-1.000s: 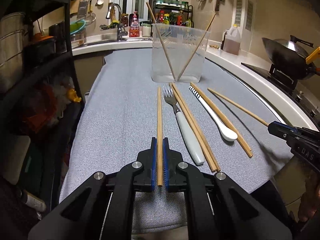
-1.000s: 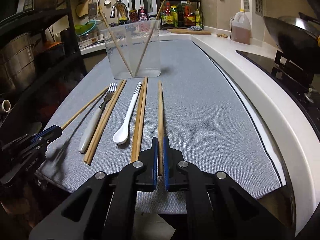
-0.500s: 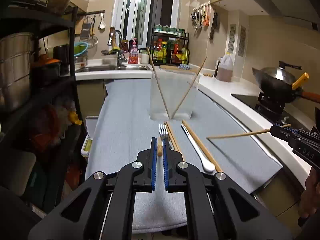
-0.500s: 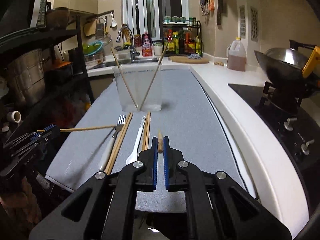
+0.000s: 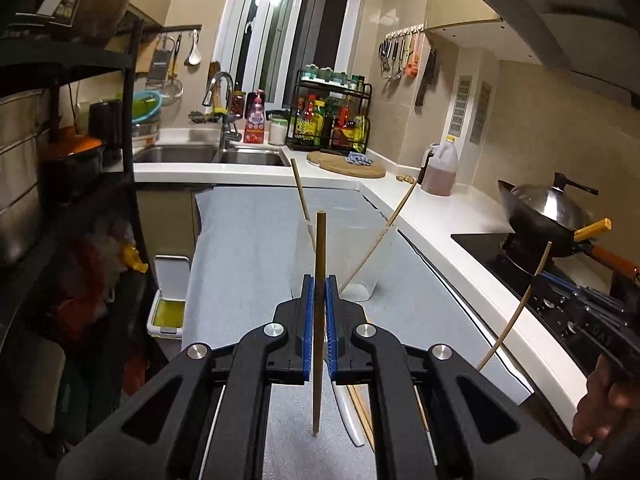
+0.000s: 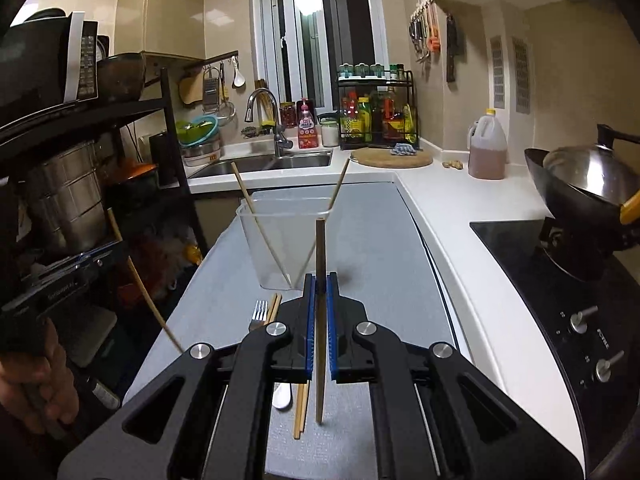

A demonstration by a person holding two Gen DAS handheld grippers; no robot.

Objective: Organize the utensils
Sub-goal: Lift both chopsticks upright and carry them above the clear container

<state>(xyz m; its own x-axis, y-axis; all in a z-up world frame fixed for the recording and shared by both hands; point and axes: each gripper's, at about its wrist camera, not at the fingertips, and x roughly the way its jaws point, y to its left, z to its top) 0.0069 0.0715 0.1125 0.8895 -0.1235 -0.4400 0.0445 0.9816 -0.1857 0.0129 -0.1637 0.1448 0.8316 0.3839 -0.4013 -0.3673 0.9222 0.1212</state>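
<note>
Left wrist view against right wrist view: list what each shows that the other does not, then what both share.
Only the left wrist view shows the white bin on the floor and the right gripper holding its chopstick from the side. Only the right wrist view shows the fork, the microwave and the left gripper. Both show the clear container with two chopsticks in it, the sink and the wok.

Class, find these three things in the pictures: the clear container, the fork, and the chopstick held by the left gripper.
clear container [image 6: 280, 240], right wrist view, on its front wall.
fork [image 6: 260, 312], right wrist view, on its tines.
chopstick in the left gripper [image 5: 320, 248], left wrist view, on the upper shaft above the fingers.
</note>
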